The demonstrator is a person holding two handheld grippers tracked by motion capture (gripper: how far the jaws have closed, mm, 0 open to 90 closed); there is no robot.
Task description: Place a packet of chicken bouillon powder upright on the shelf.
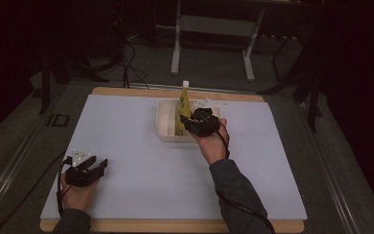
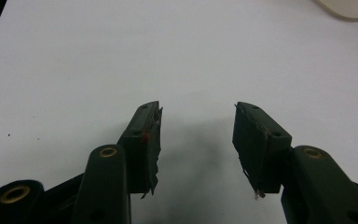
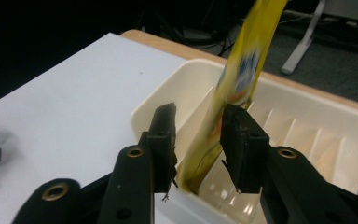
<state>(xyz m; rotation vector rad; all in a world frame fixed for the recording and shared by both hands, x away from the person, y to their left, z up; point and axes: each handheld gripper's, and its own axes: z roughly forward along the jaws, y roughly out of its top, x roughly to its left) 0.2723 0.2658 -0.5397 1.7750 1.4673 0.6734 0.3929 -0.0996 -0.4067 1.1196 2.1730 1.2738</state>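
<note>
Near the far edge of the table: a white bin point(image 1: 165, 127) with ribbed walls sits on the pale sheet point(image 1: 141, 161), the yellow bottle point(image 1: 184, 108) standing inside it.
Bottle: white-capped, roughly upright in the high view, leaning slightly — its lower end rests down in the bin's left part, beside an inner divider.
Right gripper point(image 3: 199, 126): over the bin's near rim, jaws on either side of the bottle's lower body; a gap shows between the left pad and the bottle, and the right pad looks at most just touching — parted, not clamped.
Left gripper point(image 2: 197, 122): low over bare sheet at the near left of the table, well apart from the bin, jaws spread wide with nothing between them.
Hands: one on each gripper, dark sleeves entering from the near edge.
</note>
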